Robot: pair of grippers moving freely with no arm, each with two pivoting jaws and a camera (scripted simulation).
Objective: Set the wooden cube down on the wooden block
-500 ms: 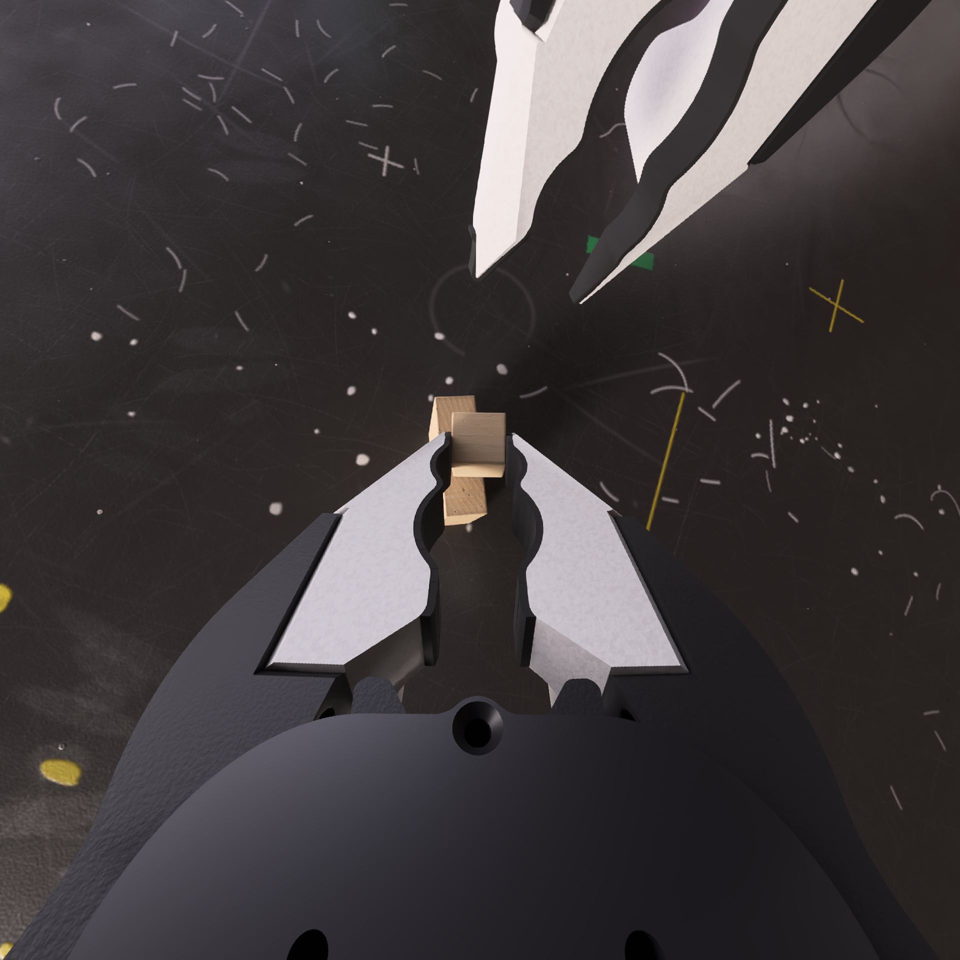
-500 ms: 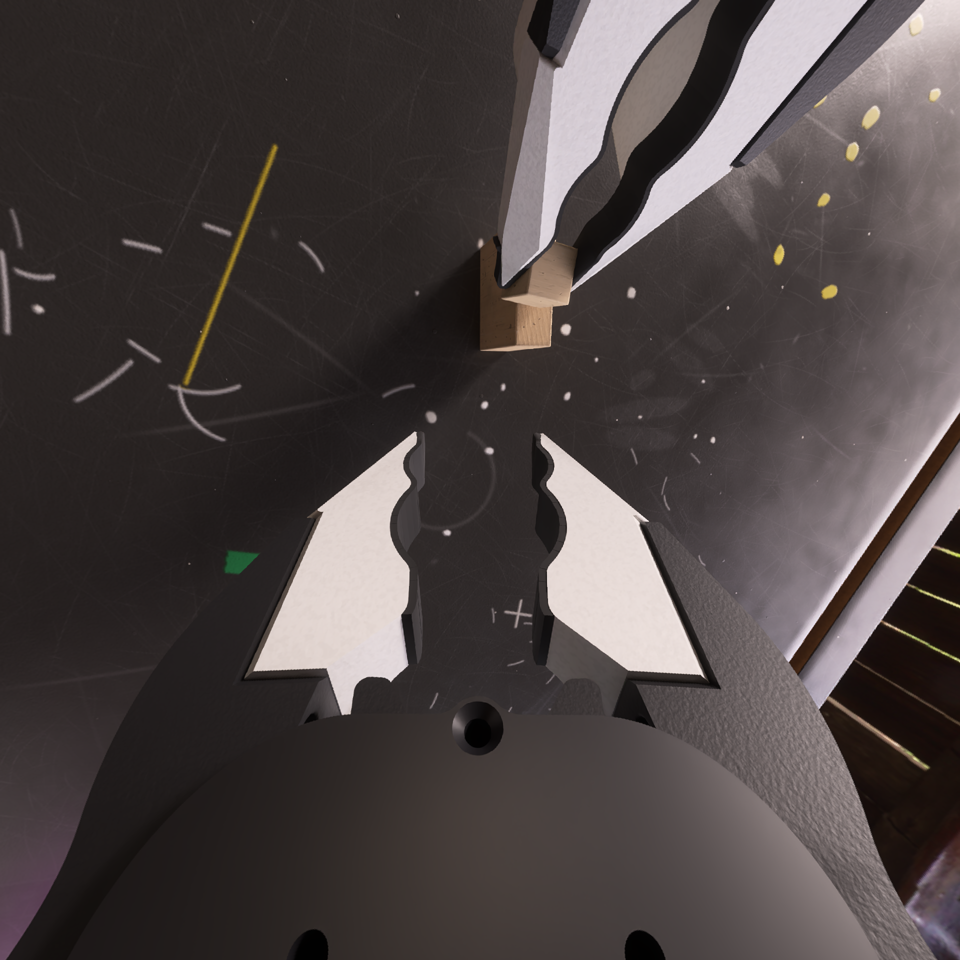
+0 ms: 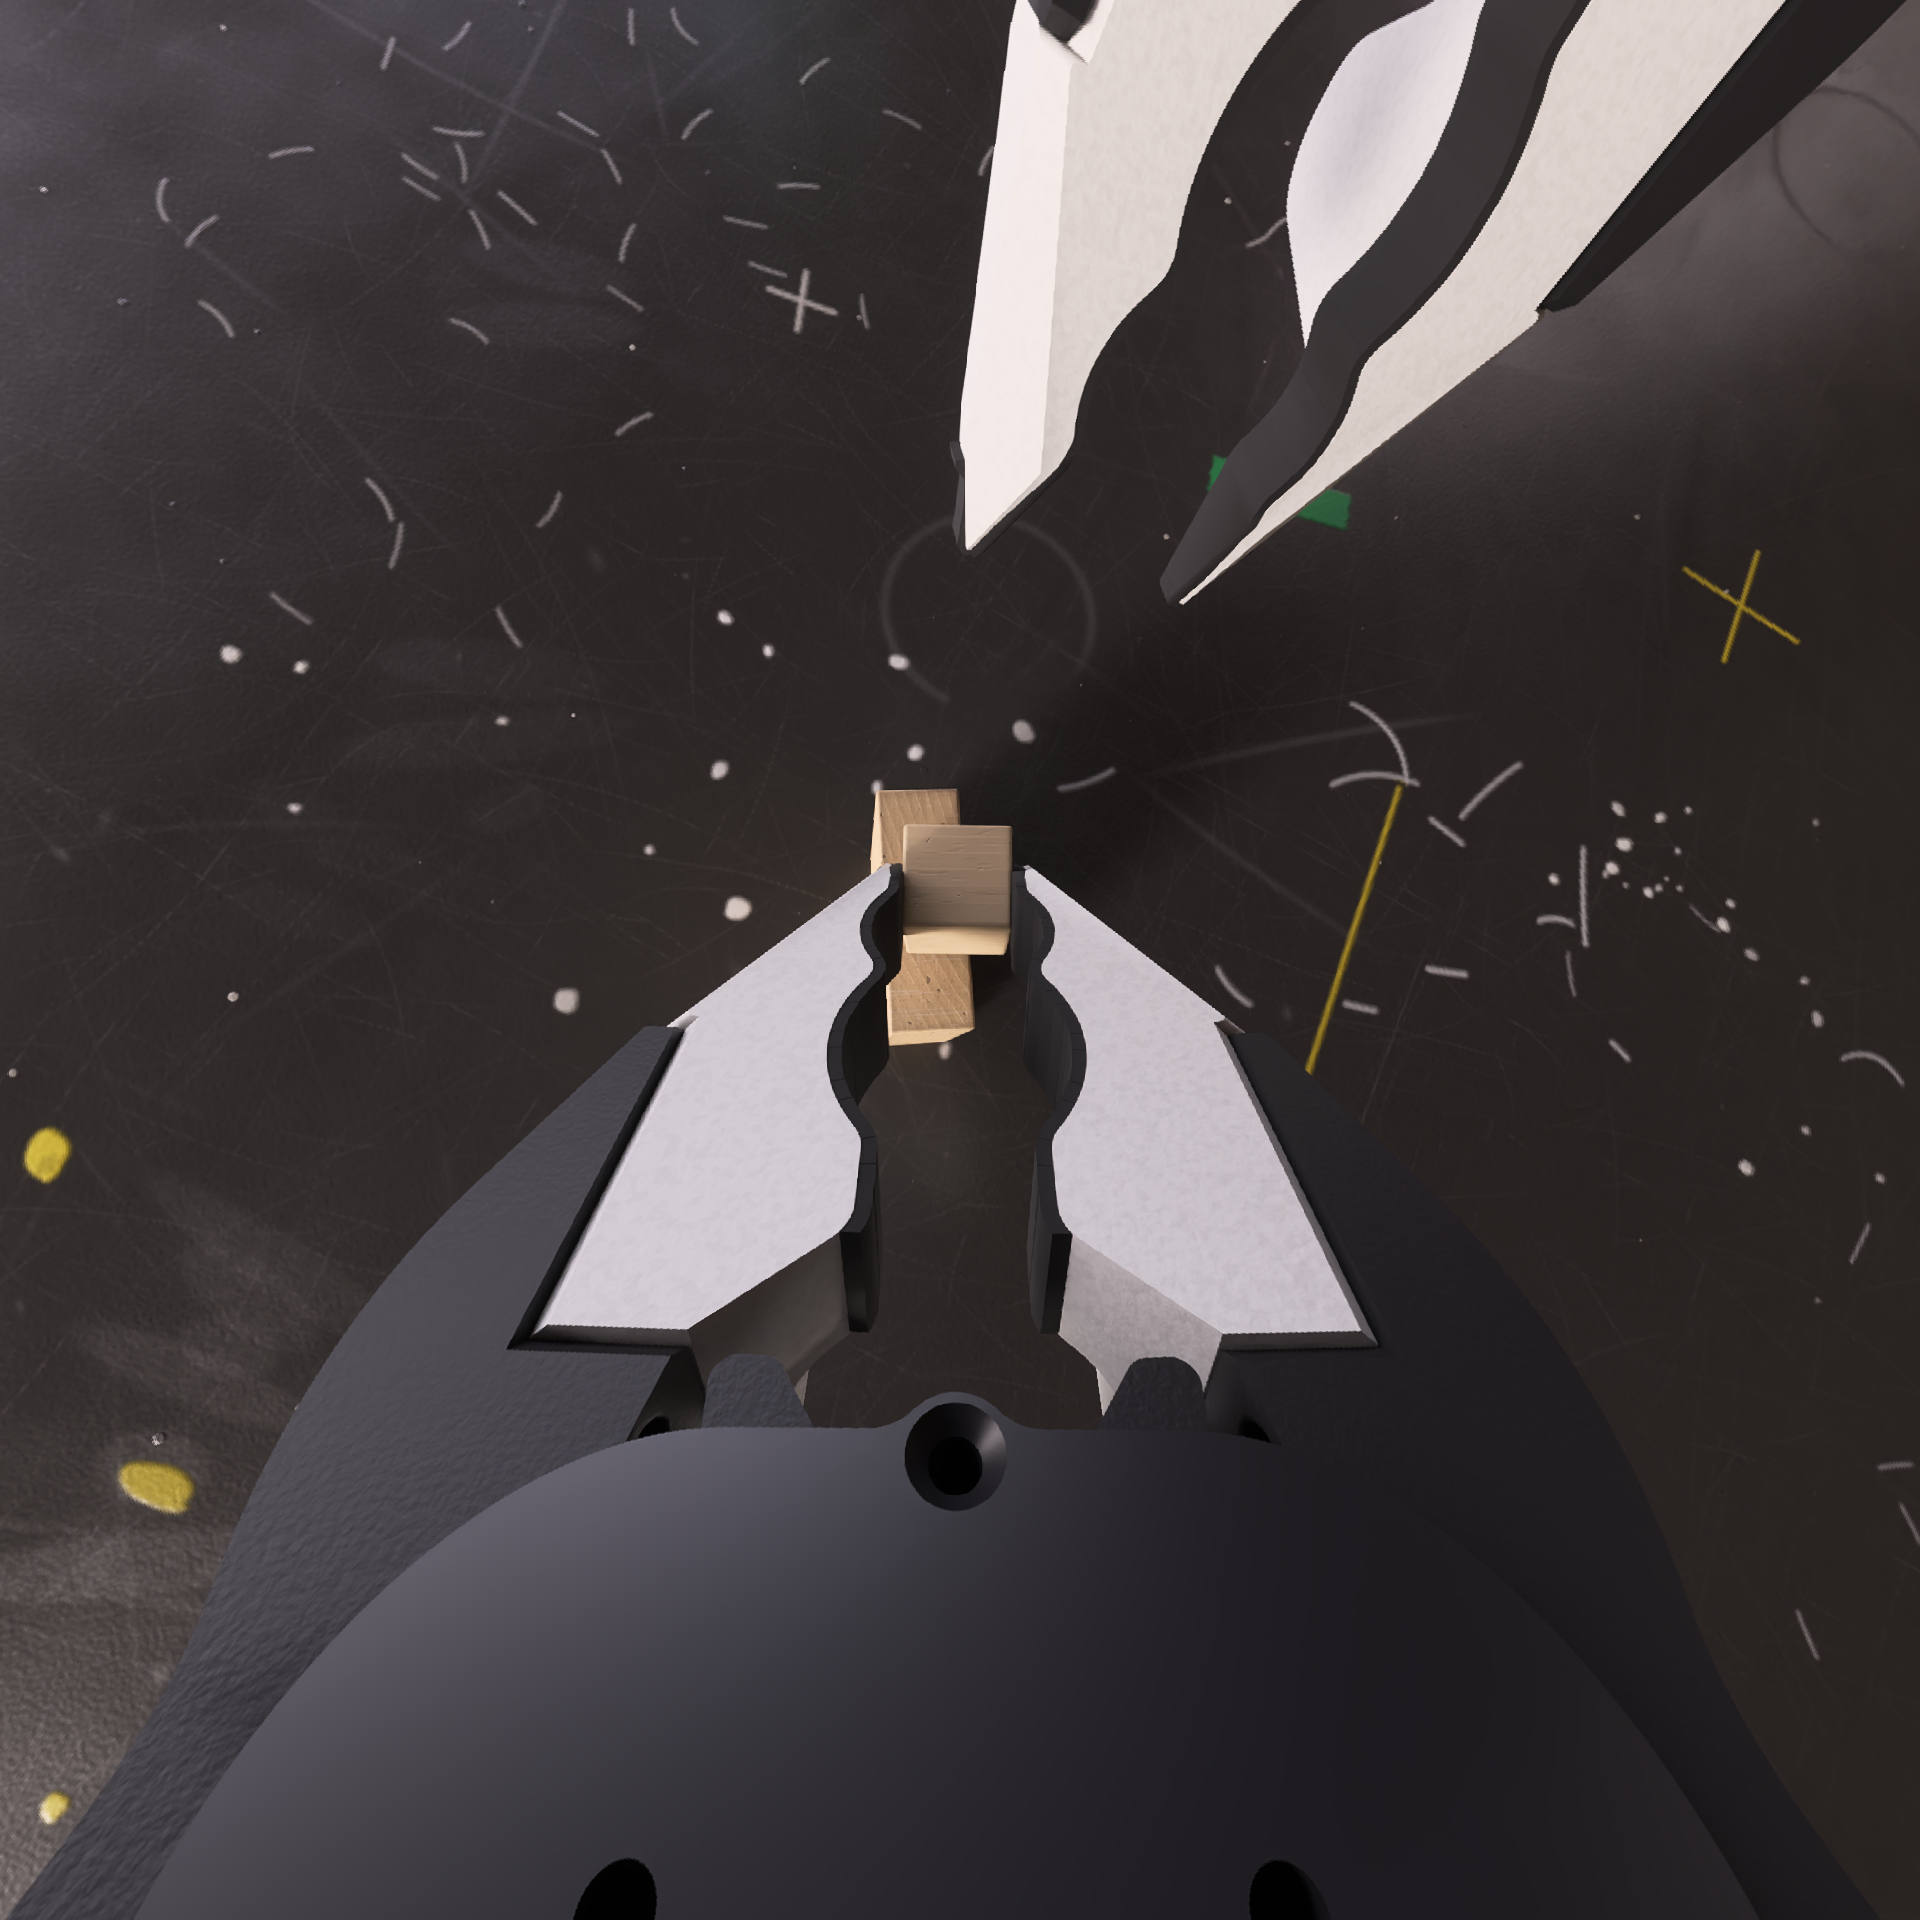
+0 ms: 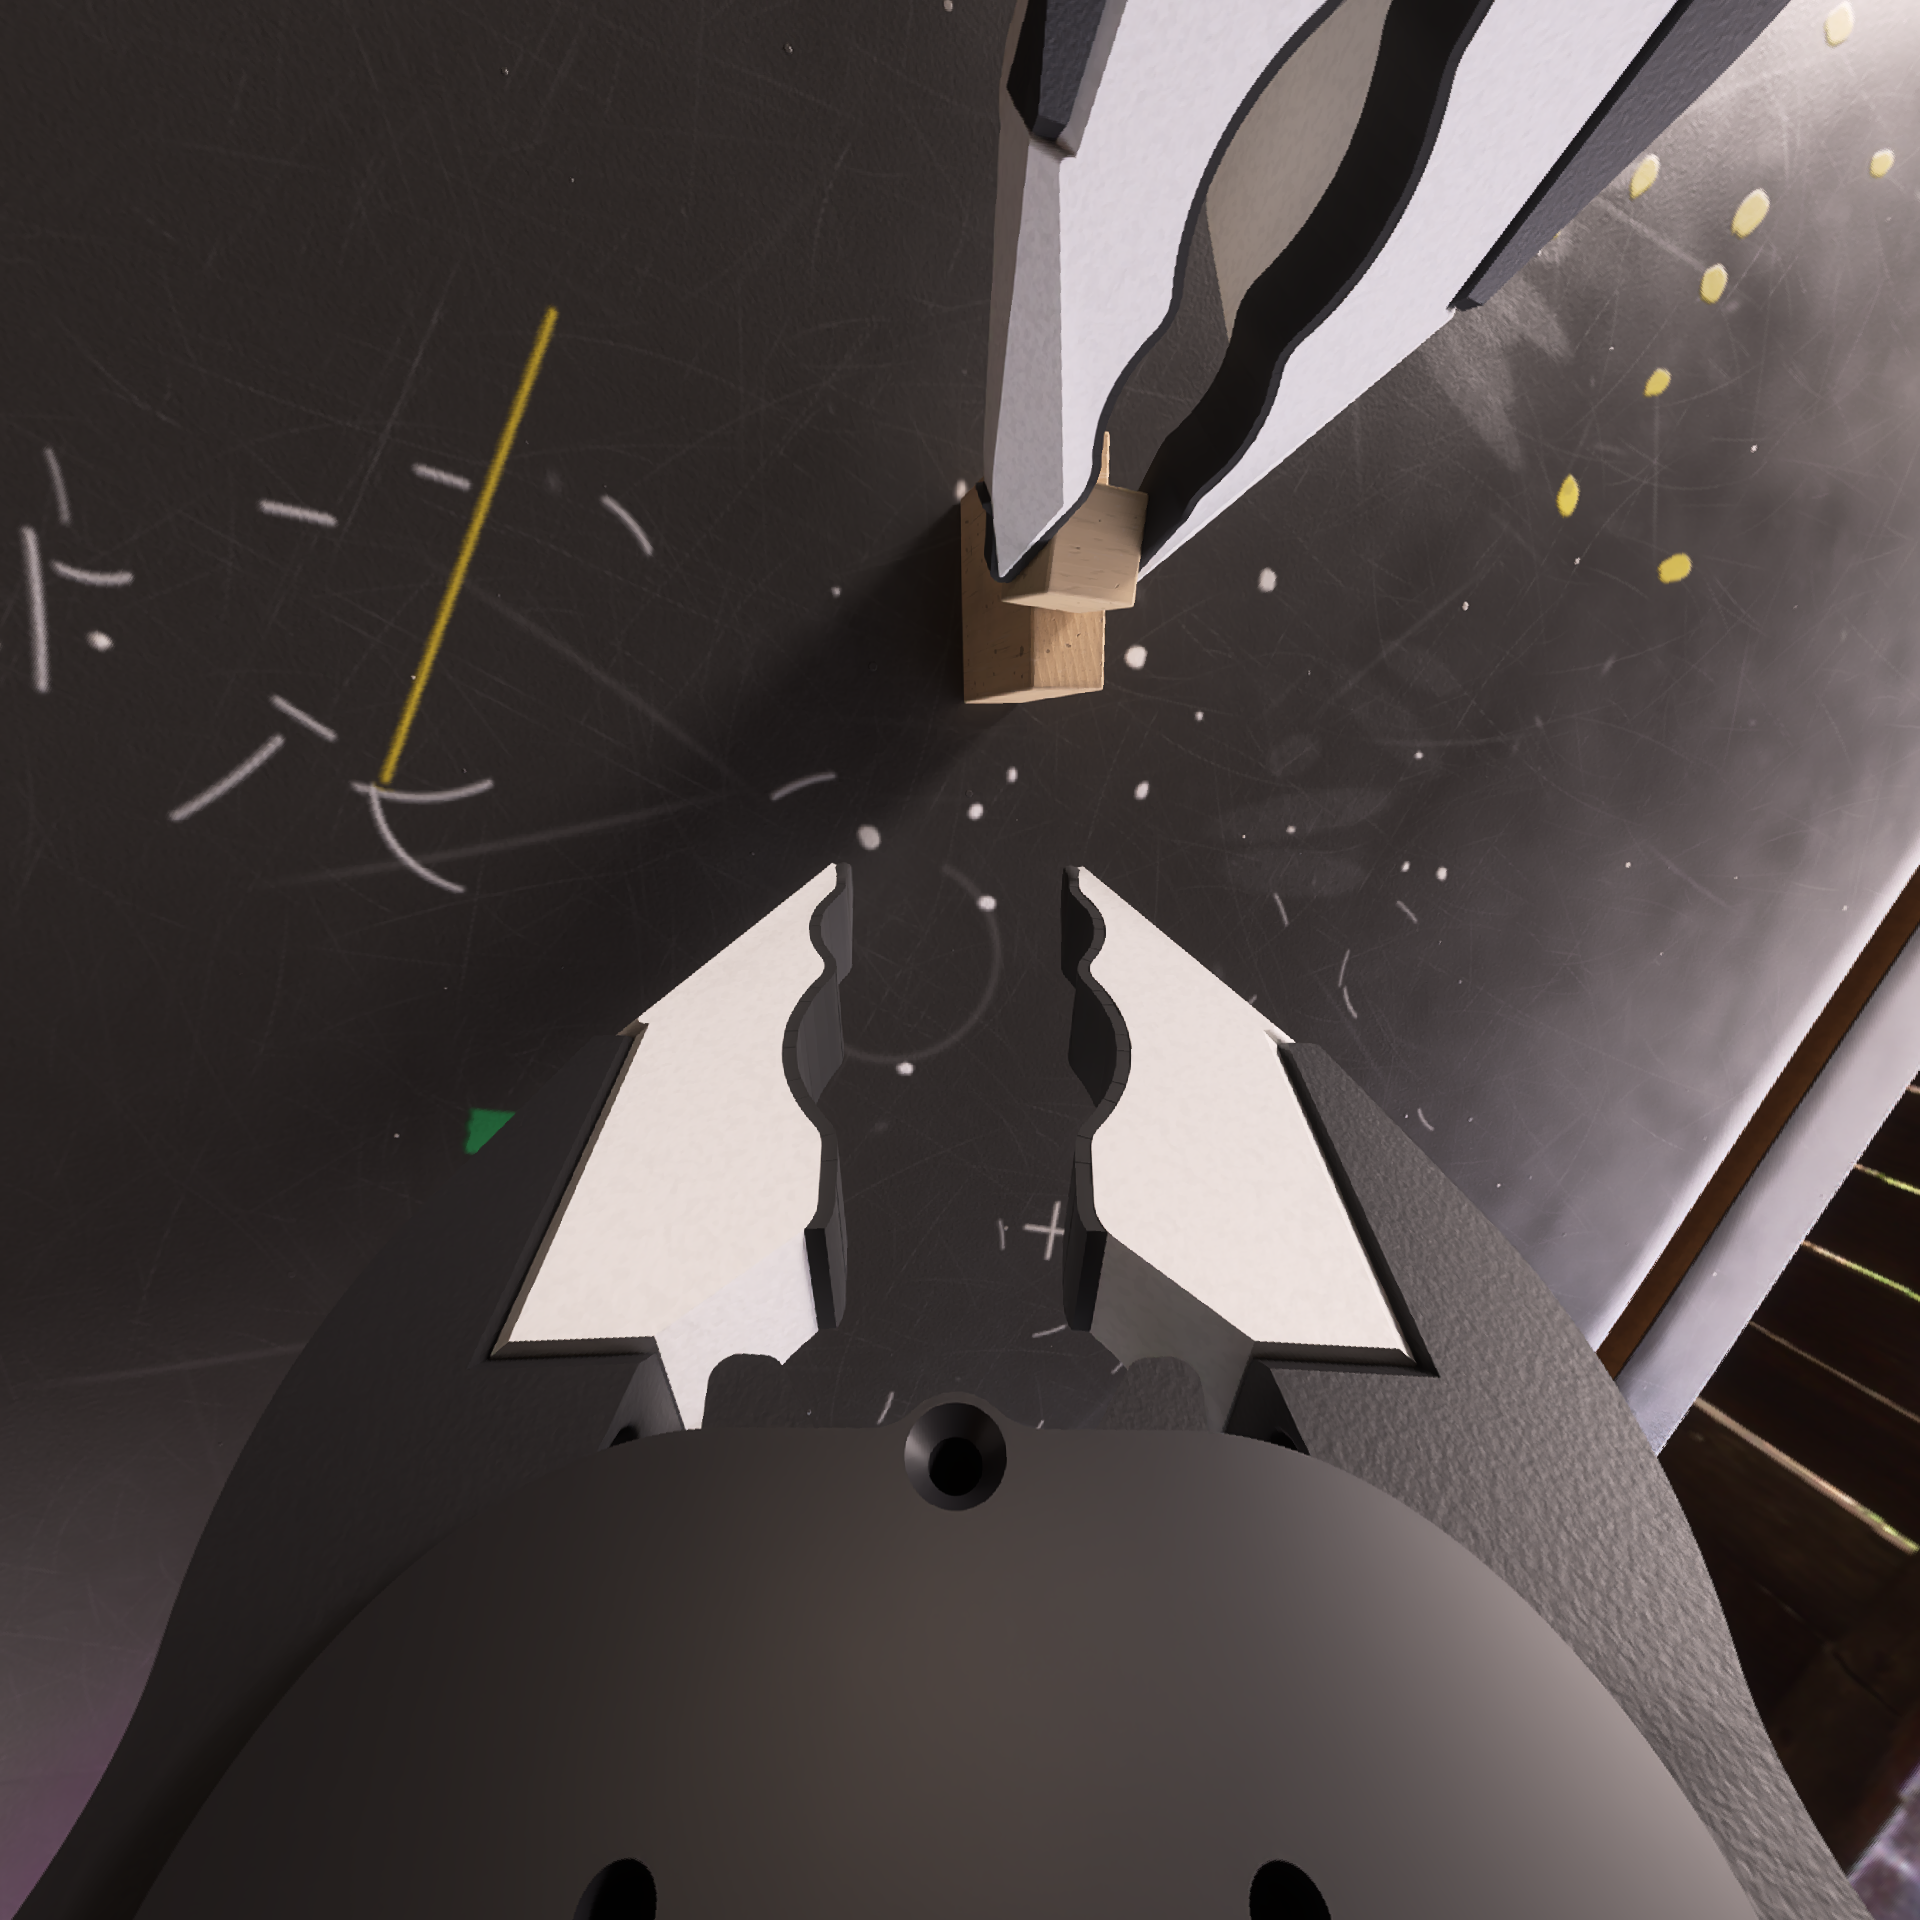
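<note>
My left gripper (image 3: pixel 958 875) is shut on the small wooden cube (image 3: pixel 956 883) at its fingertips. The cube sits across the top of the longer wooden block (image 3: pixel 930 997), which lies flat on the dark table. In the right wrist view the left gripper (image 4: pixel 1070 569) comes down from above with the cube (image 4: pixel 1081 561) on the block (image 4: pixel 1039 660). My right gripper (image 4: pixel 956 873) is open and empty, a short way in front of the block. It also shows in the left wrist view (image 3: pixel 1070 569), hovering beyond the block.
The table is a dark board (image 3: pixel 416 727) with chalk marks. A green marker (image 4: pixel 486 1127) and a thin yellow line (image 4: pixel 468 540) lie on it. The table's edge (image 4: pixel 1766 1143) runs along the right, with a dark slatted floor beyond.
</note>
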